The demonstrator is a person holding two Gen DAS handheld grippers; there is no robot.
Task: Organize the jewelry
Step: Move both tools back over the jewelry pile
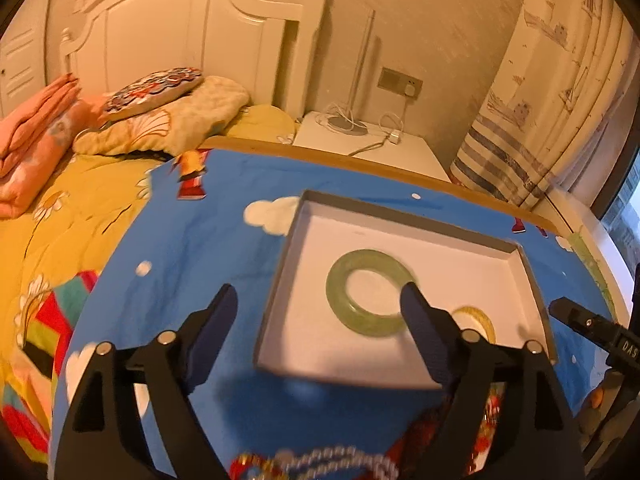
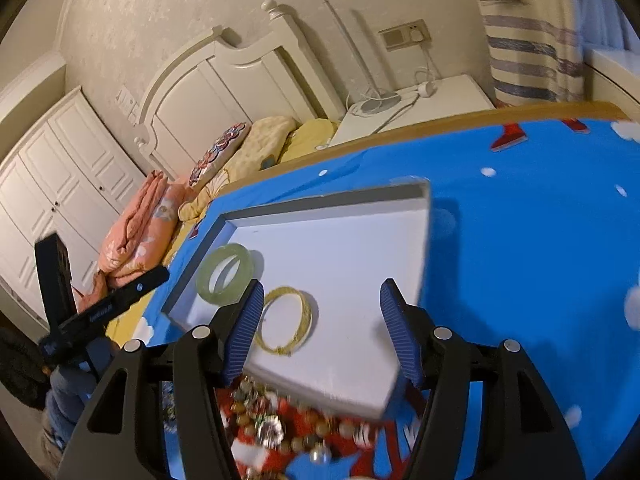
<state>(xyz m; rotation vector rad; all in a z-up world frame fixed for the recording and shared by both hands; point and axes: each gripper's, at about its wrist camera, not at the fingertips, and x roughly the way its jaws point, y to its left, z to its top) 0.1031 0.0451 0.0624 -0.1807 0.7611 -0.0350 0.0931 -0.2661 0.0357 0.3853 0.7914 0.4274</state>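
Note:
A shallow white box (image 1: 304, 332) (image 2: 400, 240) lies on the blue cartoon cloth. In it lie a pale green jade bangle (image 1: 340, 304) (image 2: 206, 286) and a thin gold bangle (image 1: 486, 320) (image 2: 308, 320). My left gripper (image 1: 320, 300) is open and empty, hovering over the box's near left part, its right finger beside the green bangle. My right gripper (image 2: 320, 292) is open and empty above the box's near edge, with the gold bangle just inside its left finger. Beaded strands (image 1: 340, 460) (image 2: 280, 428) lie on the cloth in front of the box.
The cloth-covered table (image 1: 192, 248) ends at a wooden edge (image 1: 360, 160). Behind are a bed with yellow cover (image 1: 60, 208), folded pink blankets (image 1: 32, 140), a white nightstand with lamp base and cables (image 1: 360, 132), and a curtain (image 1: 540, 100). The other gripper's body shows at the right (image 1: 592, 328).

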